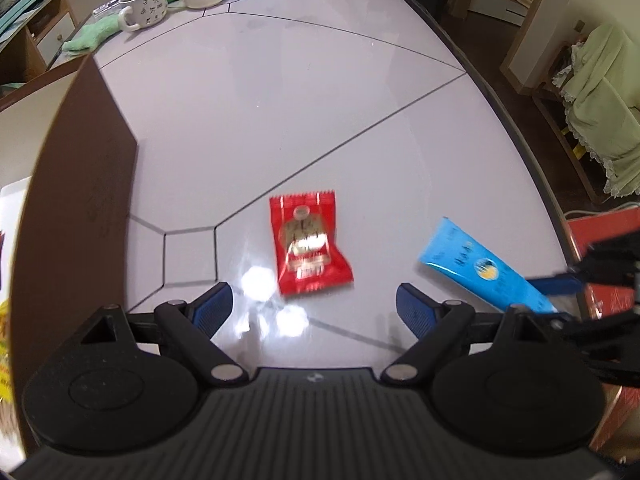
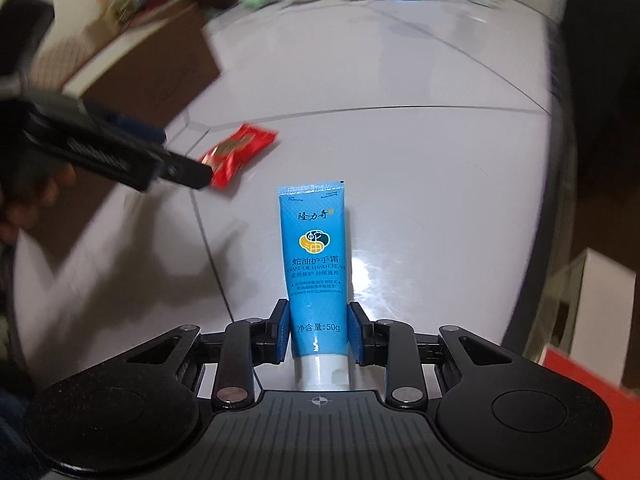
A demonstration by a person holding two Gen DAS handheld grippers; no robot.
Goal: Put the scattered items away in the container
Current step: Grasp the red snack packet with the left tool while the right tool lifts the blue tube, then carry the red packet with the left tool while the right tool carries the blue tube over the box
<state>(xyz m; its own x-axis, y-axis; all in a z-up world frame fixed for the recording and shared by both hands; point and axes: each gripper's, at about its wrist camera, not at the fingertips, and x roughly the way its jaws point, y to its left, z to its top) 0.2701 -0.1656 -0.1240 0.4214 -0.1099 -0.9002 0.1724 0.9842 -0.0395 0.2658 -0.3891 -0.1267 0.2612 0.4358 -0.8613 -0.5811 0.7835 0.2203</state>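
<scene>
A blue hand-cream tube (image 2: 316, 268) is clamped between the pads of the right gripper (image 2: 319, 334), gripped low on its body just above the white cap (image 2: 322, 372), with the crimped end pointing away from the camera. Whether the tube is lifted clear of the white table (image 2: 420, 168) or is touching it cannot be told. The left gripper (image 1: 314, 308) is held with its fingers (image 1: 212, 306) spread wide apart and empty, poised above the table just short of a red snack packet (image 1: 308, 242) that lies flat on the surface. A brown cardboard box (image 1: 80, 168), judged to be the container, stands at the left side of the table, well apart from the tube and nearer the packet. Several risks are judged from here. The tube is smooth and held near one end, so it could swivel or slip in the pads during a quick carry, as the blur suggests motion. The packet is thin and lies flat on a glossy top, so it could be pushed along instead of pinched. The two grippers are close together, and their paths to the box could cross.
</scene>
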